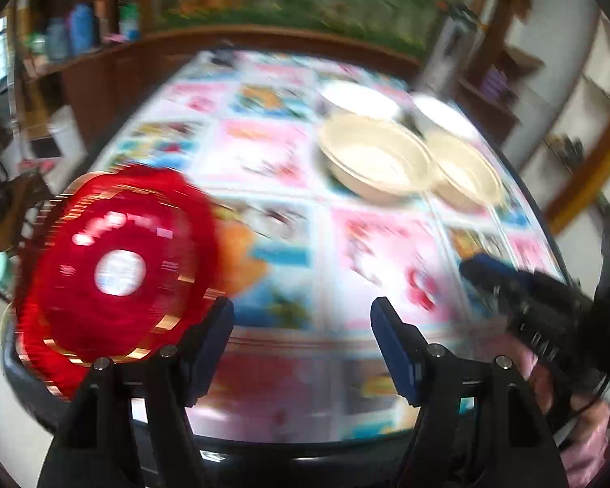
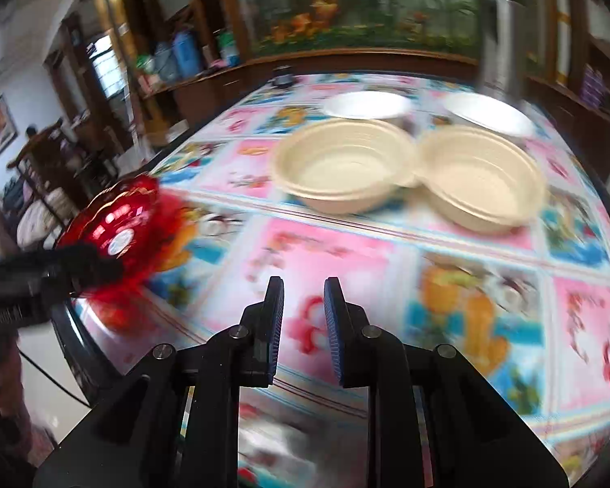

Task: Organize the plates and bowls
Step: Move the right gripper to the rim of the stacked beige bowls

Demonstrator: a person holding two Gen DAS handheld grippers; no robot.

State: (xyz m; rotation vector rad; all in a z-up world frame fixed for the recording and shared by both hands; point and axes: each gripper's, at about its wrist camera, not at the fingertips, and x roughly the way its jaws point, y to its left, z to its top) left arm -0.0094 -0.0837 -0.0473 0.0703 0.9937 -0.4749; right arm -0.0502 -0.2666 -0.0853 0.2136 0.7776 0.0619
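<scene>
A red plate with gold trim (image 1: 114, 268) lies at the table's near left edge, just left of my left gripper (image 1: 303, 325), which is open and empty. The plate also shows in the right wrist view (image 2: 122, 223), behind the left gripper's body. Two cream bowls (image 2: 341, 162) (image 2: 480, 179) sit side by side mid-table, with two white plates (image 2: 366, 105) (image 2: 488, 113) behind them. The bowls also show in the left wrist view (image 1: 374, 160) (image 1: 465, 171). My right gripper (image 2: 303, 309) hovers over the near table, jaws a small gap apart, holding nothing. Both views are motion-blurred.
The table wears a colourful cartoon-print cloth (image 2: 345, 252) with a dark rim. A fish tank (image 2: 362, 4) and wooden cabinets stand behind it. Bottles (image 2: 183, 55) sit on a shelf at the left. The right gripper appears in the left wrist view (image 1: 520, 293).
</scene>
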